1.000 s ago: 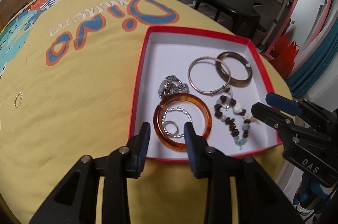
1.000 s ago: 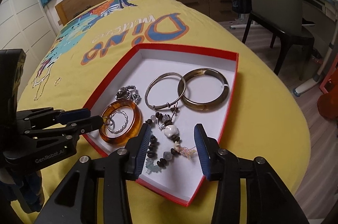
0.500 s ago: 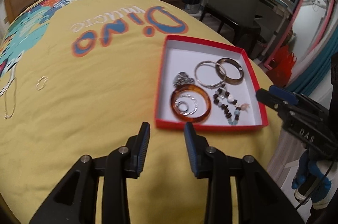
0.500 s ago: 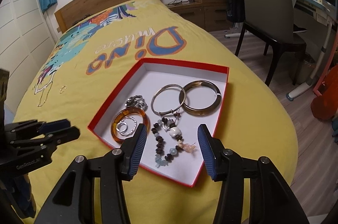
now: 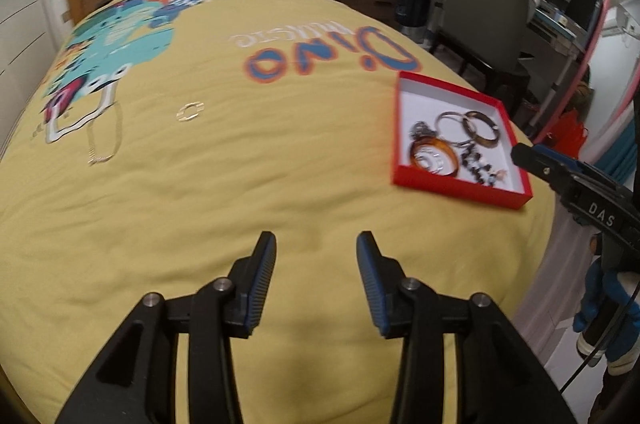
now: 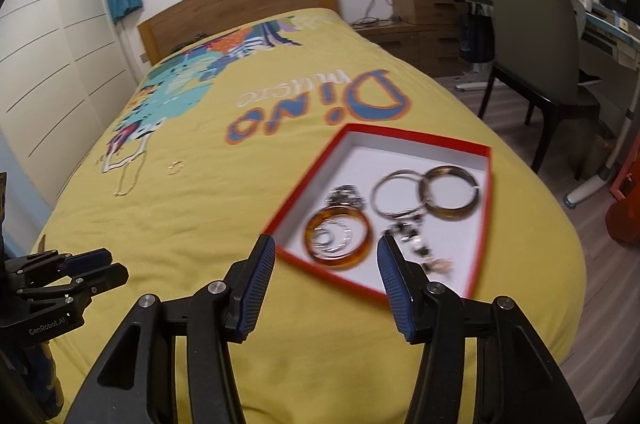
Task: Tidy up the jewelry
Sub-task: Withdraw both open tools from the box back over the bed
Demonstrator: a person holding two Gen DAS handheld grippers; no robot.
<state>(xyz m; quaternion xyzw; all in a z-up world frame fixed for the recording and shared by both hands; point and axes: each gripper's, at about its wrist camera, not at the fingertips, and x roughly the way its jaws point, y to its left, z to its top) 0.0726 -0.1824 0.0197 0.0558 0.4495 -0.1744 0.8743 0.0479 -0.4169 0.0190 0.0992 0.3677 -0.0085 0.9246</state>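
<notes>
A red box [image 5: 460, 192] [image 6: 308, 176] with a white inside lies on the yellow bedspread. It holds an amber bangle [image 5: 412, 155] [image 6: 310, 236], a silver bangle [image 6: 376, 195], a dark brown bangle [image 5: 486, 143] [image 6: 448, 216] and a beaded bracelet [image 5: 476, 167] [image 6: 412, 236]. A small gold ring [image 5: 191, 111] [image 6: 175, 167] and a thin chain [image 5: 100, 143] [image 6: 128, 179] lie loose further left on the bed. My left gripper [image 5: 316, 244] [image 6: 100, 266] hovers over bare bedspread, jaws opening, empty. My right gripper [image 6: 326, 244] [image 5: 532, 155] hangs above the box's near corner, jaws opening, nothing between them.
The bed's right edge drops to a wooden floor just past the box. A grey chair [image 6: 532, 35] and a cluttered desk [image 6: 600, 11] stand beyond it. A wooden headboard [image 6: 240, 3] closes the far end.
Both grippers have drawn back and risen from the box, which now looks smaller. The left one swung leftward over the bedspread. Both pairs of jaws stand wider.
</notes>
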